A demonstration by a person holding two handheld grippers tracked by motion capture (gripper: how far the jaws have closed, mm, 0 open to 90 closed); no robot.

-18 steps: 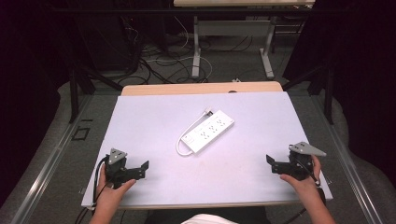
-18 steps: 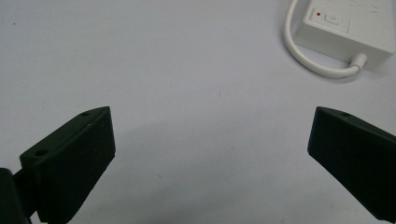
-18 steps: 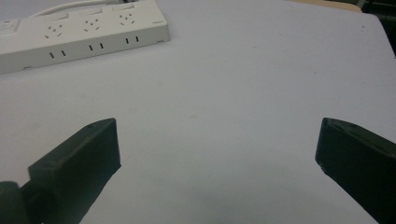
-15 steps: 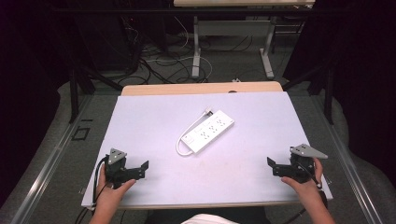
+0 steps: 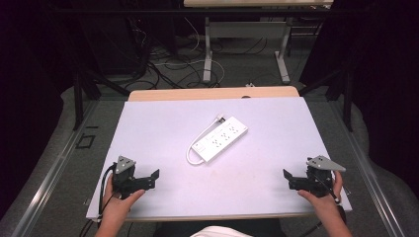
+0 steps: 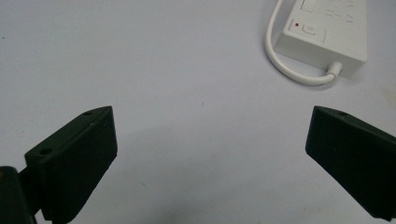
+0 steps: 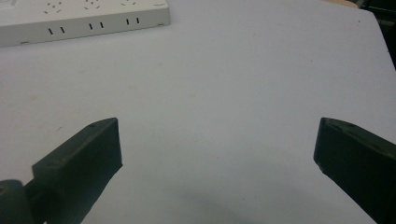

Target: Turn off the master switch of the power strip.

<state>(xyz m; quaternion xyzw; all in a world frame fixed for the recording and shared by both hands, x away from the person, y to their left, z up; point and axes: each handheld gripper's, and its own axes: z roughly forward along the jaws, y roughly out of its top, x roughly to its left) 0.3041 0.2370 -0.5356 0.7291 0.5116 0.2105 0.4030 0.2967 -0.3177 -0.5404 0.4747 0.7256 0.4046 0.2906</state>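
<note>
Two grippers, left gripper [image 5: 150, 178] and right gripper [image 5: 291, 178], rest wide-jawed and empty at the table's [image 5: 276, 123] near corners, power strip [image 5: 221, 139] mid-table, well apart; approach likely unstarted, next a reach inward.

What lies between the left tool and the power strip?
Nothing: in the high view, only bare table separates the left tool from the power strip.

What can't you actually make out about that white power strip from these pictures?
- Power strip, left gripper view: its far end is cut off by the top edge.
- Right gripper view: its switch end is cut off by the left edge.
- High view: socket details too small; where its short cable ends is unclear.
</note>
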